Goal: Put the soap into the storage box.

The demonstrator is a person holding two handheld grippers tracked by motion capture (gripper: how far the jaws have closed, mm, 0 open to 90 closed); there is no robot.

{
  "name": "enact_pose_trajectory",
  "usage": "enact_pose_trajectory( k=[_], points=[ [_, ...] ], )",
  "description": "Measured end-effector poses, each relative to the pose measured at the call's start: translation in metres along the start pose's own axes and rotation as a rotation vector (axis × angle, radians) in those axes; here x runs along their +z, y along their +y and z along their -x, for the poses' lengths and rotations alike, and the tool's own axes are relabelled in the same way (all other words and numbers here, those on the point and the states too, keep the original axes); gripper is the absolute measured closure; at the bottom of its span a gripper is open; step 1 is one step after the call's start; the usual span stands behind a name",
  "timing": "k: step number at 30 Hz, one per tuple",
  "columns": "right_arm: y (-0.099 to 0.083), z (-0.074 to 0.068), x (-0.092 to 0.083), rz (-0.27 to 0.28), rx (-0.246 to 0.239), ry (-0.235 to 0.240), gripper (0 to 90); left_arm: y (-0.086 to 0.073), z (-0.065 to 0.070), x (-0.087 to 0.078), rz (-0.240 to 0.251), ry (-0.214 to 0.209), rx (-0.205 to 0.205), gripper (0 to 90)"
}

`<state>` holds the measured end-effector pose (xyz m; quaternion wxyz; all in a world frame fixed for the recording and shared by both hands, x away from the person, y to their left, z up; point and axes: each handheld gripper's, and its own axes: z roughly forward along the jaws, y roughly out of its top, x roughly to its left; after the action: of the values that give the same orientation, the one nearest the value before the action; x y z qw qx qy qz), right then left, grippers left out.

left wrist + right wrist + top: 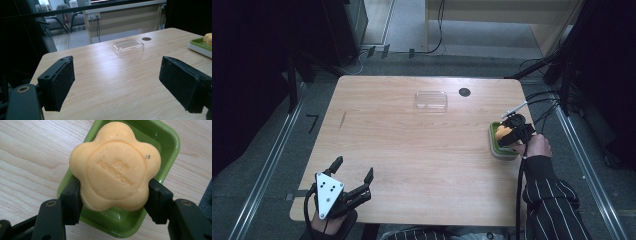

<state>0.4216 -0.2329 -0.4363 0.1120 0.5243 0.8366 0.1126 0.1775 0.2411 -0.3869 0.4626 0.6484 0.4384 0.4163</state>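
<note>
orange soap (pixel 115 166), flower-shaped up close, clamped by the right gripper (pixel 113 200) over the green dish (pixel 162 137). left gripper (pixel 354 172) gapes empty; its view catches a clear tray (pixel 128 46).

Light wood worktop (pixel 412 150) with a round dark grommet hole (pixel 464 92) near the far edge. Grey floor (pixel 272 150) around it, metal rails (pixel 267 160) along both sides, cables (pixel 437 30) trailing at the back. Dark curtains left and right. A pale wooden desk (pixel 125 17) and grey chair (pixel 60 17) stand beyond.
</note>
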Motion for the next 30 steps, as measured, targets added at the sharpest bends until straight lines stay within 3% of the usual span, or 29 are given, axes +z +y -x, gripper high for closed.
enact_pose_trajectory(
  k=[30],
  points=[
    [0.003, 0.002, 0.011, -0.059, 0.025, -0.012, 39.8, 0.000, 0.000, 0.000, 0.001, -0.002, 0.000, 13.6]
  ],
)
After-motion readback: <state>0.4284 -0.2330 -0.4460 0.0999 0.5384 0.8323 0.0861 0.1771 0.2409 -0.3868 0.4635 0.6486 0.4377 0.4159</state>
